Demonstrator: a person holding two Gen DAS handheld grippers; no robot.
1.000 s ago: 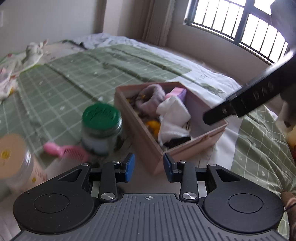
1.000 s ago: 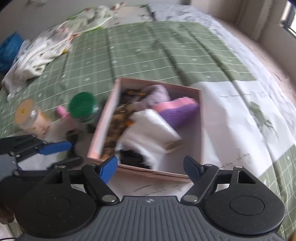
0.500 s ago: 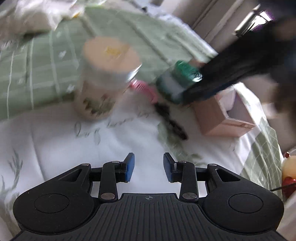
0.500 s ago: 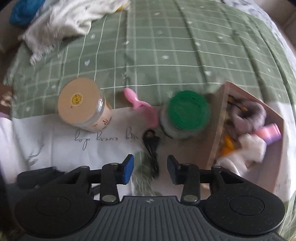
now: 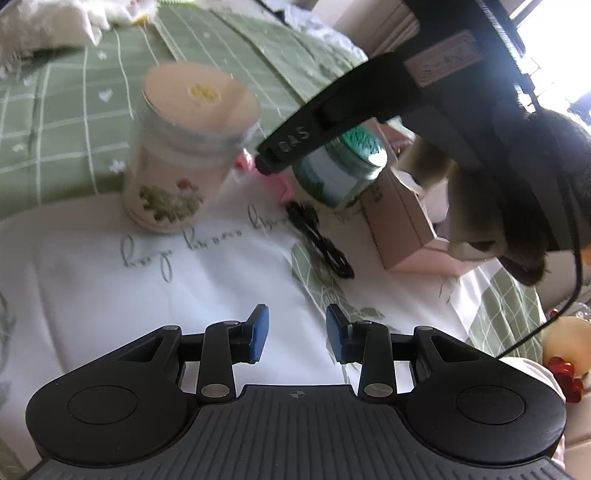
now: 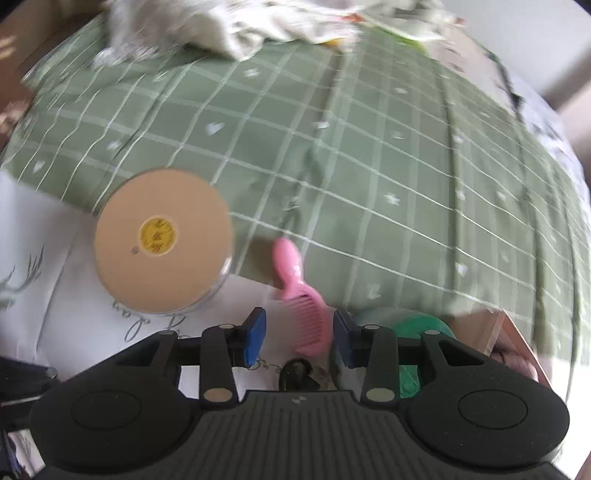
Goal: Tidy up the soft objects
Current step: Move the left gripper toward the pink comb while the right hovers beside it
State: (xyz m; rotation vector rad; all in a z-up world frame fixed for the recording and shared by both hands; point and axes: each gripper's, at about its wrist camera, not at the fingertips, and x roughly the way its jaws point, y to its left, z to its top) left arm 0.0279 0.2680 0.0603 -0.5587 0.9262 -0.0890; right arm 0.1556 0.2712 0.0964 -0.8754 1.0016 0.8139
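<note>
Left claw (image 5: 297, 332) spread, blue pads (image 5: 258, 332) apart with nothing between, hovering above the white printed bedsheet (image 5: 92, 295). Right claw (image 6: 298, 334) also spread, hanging over the pink comb (image 6: 306, 317), comb teeth lying between the pads though no contact can be told.

Just beyond the left claw: a black hair tie (image 5: 321, 245) lying flat on the sheet, near the pink box (image 5: 402, 221). White soft cloth (image 5: 410, 181) poking from the box top, mostly hidden behind the dark arm of the right tool (image 5: 332, 129) crossing the view. Green-lidded jar (image 5: 343, 166) upright just left of the box, partly masked by that arm. Tan-lidded jar (image 5: 184, 147) upright farther left, yellow sticker on the lid (image 6: 157, 236). Comb squeezed between the two jars, handle pointing far.

Green checked blanket (image 6: 369, 147) spread over the far part of the bed, white script-printed sheet nearer. Rumpled pale cloths (image 6: 221, 26) heaped at the far edge, blurred. Bright window glare at the upper right of the left view.
</note>
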